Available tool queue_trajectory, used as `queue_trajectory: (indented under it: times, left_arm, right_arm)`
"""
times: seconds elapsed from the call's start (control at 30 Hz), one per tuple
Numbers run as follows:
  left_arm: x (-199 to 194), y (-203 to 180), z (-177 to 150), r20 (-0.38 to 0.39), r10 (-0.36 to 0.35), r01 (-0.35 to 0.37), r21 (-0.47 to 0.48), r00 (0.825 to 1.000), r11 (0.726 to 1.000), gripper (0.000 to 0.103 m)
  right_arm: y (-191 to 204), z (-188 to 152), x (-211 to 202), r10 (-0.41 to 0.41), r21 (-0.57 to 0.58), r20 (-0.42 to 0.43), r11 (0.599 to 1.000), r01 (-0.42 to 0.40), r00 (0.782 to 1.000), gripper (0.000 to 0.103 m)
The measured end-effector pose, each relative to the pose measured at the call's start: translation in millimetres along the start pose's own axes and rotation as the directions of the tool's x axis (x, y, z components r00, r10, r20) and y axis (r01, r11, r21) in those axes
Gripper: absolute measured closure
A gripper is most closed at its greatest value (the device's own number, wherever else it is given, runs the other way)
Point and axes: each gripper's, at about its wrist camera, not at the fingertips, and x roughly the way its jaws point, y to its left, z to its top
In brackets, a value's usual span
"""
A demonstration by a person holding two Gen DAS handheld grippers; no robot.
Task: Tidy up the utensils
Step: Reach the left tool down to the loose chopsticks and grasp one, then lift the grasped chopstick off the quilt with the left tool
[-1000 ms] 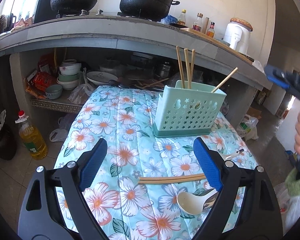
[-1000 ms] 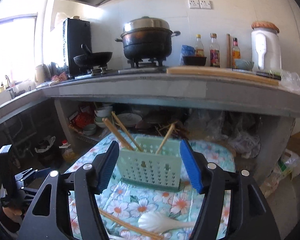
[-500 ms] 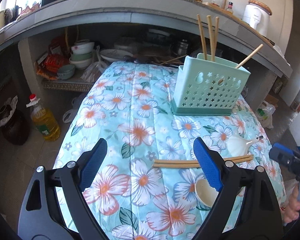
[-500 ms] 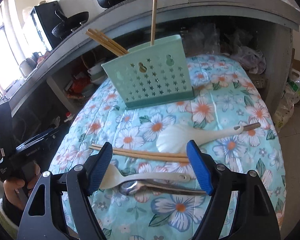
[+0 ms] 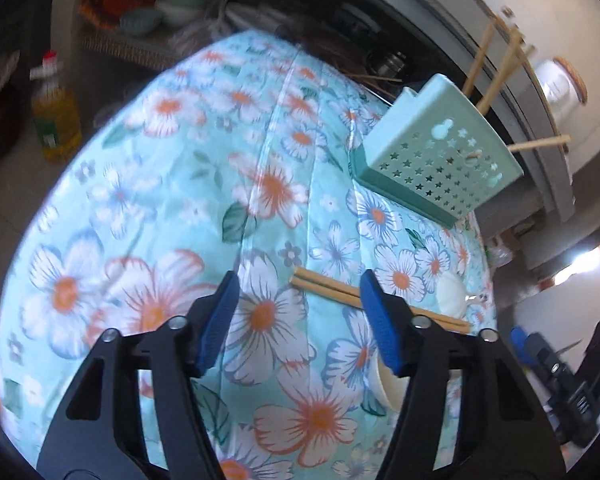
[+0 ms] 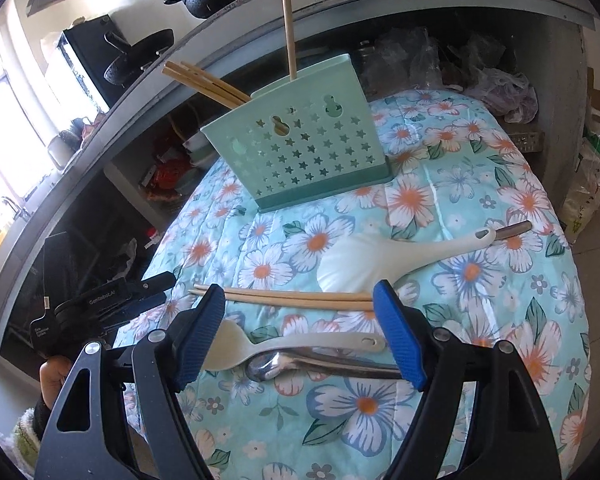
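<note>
Dropping from counter height toward the flowered tablecloth (image 6: 480,152), both handheld grippers now hang low over the loose utensils, where a second ago their cameras took in the stove and the pots. The left gripper (image 5: 298,312) has tipped and rolled on the way down, and its jaws are closing, narrower than a moment ago but with nothing pressed between them; the near end of the chopstick pair (image 5: 328,286) lies on the cloth just ahead of the blue pads. The right gripper (image 6: 300,332) holds its jaws wide apart and empty, slightly wider than a second ago, framing the pale spatula (image 6: 296,344) and the metal spoon (image 6: 320,362) that lie side by side, touching, beneath it. Beyond them the chopsticks run across the cloth, and the white rice paddle (image 6: 384,258) rests beside them, its handle pointing to the table's right edge. The mint-green utensil holder (image 6: 296,148) stands upright at the far side of the table, already carrying several chopsticks, one of them apart from the others. The descent suggests the sorting is only partly done: five pieces are still on the cloth, and each hand appears to be lining up a pick, the left on the chopsticks, the right on the spatula or spoon. Thin sticks lying flat on soft fabric may slip a narrowing grip.
</note>
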Motion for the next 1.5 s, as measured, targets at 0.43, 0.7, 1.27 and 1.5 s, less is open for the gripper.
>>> queue_trajectory:
  times: [0.43, 0.7, 1.27, 1.5]
  left_arm:
    - [33, 46, 2, -0.021, -0.207, 0.181, -0.402, 0.978, 0.898, 0.089]
    - [42, 43, 2, -0.021, -0.193, 0.167, -0.416, 0.981, 0.894, 0.1]
    - [-6, 82, 21, 0.114, -0.078, 0.12, -0.435, 0.99, 0.893, 0.101]
    - [-17, 90, 22, 0.121, -0.049, 0.099, -0.445, 0.991, 0.89, 0.086]
  right_arm:
    - [1, 2, 1, 0.039, 0.014, -0.001, 0.999, -0.039, 0.999, 0.029]
    - [2, 2, 1, 0.029, 0.01, -0.002, 1.0, -0.029, 1.0, 0.029]
    - [3, 3, -1, 0.028, 0.006, 0.004, 1.0, -0.028, 1.0, 0.028]
    - [6, 3, 0, 0.033, 0.003, 0.002, 0.999, -0.033, 0.999, 0.028]
